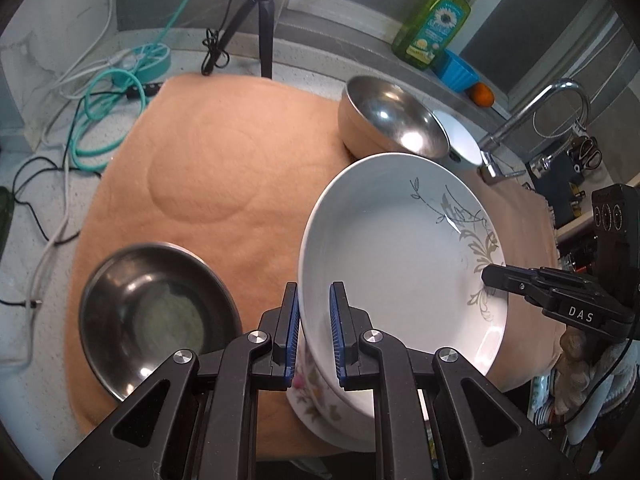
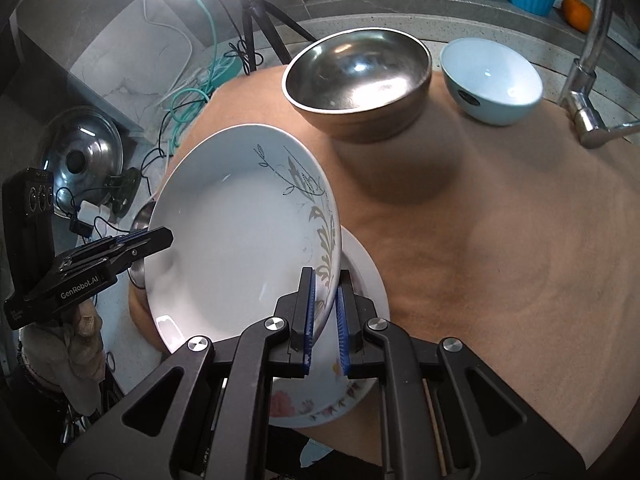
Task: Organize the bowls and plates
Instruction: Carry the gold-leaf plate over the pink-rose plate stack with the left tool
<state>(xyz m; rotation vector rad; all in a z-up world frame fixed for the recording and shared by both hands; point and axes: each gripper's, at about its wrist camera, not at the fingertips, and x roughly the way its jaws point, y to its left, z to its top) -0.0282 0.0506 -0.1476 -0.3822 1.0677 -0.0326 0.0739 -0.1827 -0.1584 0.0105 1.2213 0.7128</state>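
Task status: in progress. A white plate with grey leaf pattern [image 1: 400,256] is held clear of the orange mat [image 1: 208,160], tilted, by both tools. The left gripper [image 1: 314,332] is pinched on the plate's near-left rim; the right gripper [image 2: 325,320] is pinched on the opposite rim, at the patterned edge. Directly below the held plate lies a floral-rimmed plate [image 2: 320,400], flat on the mat's near edge. Judged from this, the held plate is likely to be stacked on the floral one; that step is not yet done.

Left to right across the work area:

1. Off the mat's left edge: a steel pot lid [image 2: 78,156], loose cables [image 1: 100,120] and a tripod [image 1: 264,20]. None lies in the stacking path.
2. Near-left on the mat: a shallow steel dish [image 1: 156,316], just beside the held plate. It remains unsorted.
3. Centre: an open stretch of mat.
4. Far right on the mat: a deep steel bowl [image 2: 356,80] with a light blue bowl [image 2: 492,80] just beside it, apart and not nested.
5. Right margin: a faucet [image 2: 588,80], near the blue bowl. On the ledge behind: a green soap bottle [image 1: 434,20], a blue cup [image 1: 460,70] and an orange [image 1: 482,94].

Obstructions: the steel dish is close to the plate's left rim. Lowering calls for both rims to descend level.
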